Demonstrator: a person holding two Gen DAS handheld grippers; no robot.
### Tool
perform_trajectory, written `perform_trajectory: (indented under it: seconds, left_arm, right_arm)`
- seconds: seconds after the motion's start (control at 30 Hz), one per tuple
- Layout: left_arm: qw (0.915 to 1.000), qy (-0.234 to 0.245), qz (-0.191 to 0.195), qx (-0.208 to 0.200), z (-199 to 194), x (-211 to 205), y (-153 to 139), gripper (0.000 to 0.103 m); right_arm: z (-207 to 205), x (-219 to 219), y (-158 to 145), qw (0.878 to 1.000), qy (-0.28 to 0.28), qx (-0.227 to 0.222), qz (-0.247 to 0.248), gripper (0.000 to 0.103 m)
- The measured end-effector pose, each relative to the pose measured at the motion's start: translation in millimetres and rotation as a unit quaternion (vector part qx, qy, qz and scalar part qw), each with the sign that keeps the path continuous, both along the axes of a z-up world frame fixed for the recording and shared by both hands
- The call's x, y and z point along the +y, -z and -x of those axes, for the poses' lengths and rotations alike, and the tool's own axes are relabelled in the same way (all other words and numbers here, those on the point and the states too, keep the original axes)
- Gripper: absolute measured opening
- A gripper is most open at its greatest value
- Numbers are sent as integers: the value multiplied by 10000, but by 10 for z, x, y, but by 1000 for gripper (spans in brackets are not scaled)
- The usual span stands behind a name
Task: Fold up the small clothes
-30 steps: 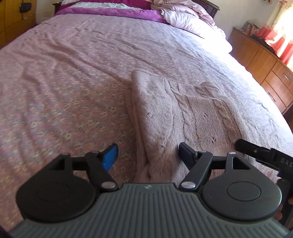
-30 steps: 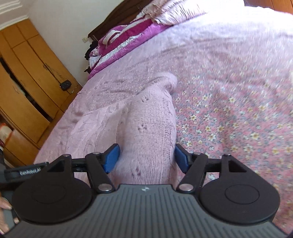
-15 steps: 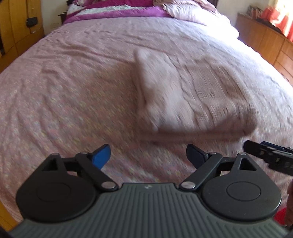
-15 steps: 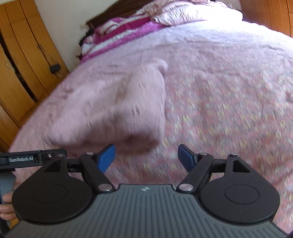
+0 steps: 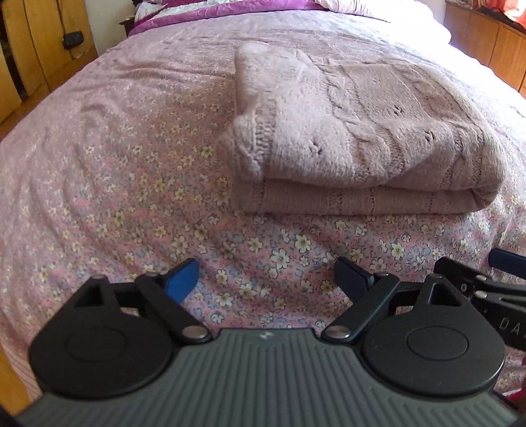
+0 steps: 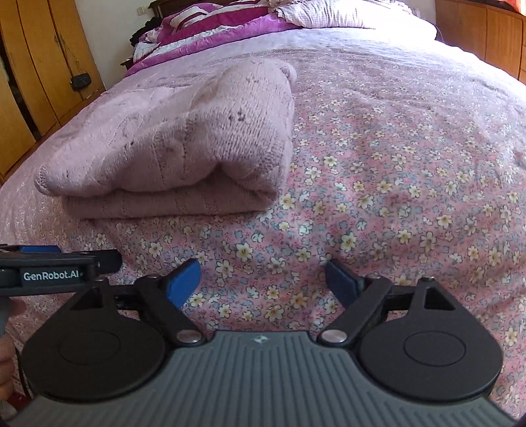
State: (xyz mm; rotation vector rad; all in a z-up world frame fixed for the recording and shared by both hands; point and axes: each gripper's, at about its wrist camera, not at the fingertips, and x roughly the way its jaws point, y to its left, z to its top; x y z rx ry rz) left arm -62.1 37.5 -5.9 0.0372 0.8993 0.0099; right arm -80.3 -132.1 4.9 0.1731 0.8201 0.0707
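A pale pink knitted sweater (image 5: 355, 131) lies folded in two layers on the flowered bedspread (image 5: 115, 184). In the right wrist view the same sweater (image 6: 184, 144) sits to the upper left. My left gripper (image 5: 266, 279) is open, a short way in front of the sweater's near fold, with only bedspread between its blue pads. My right gripper (image 6: 263, 279) hovers over bare bedspread (image 6: 411, 164) right of the sweater; its jaws are opening and hold nothing. Each gripper shows at the edge of the other's view: the right gripper (image 5: 493, 282) and the left gripper (image 6: 59, 269).
Wooden wardrobe doors (image 6: 36, 75) stand along the left of the bed, and a wooden dresser (image 5: 493, 42) on the right. A purple and white quilt (image 6: 210, 26) is heaped at the head of the bed. A hand (image 6: 6, 354) shows at the lower left edge.
Both grippers let go of the sweater, opened wider and drew back toward the near side of the bed. The sweater now lies folded ahead of them instead of between their pads.
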Motion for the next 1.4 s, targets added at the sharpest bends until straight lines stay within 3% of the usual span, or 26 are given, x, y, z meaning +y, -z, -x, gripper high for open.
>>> perform_trajectory:
  seconds: [1.4]
  left_arm:
    - [9998,-126,137,13,20,27,39,93]
  right_arm:
    - [10,5,39,9999,41,-83,-113,93]
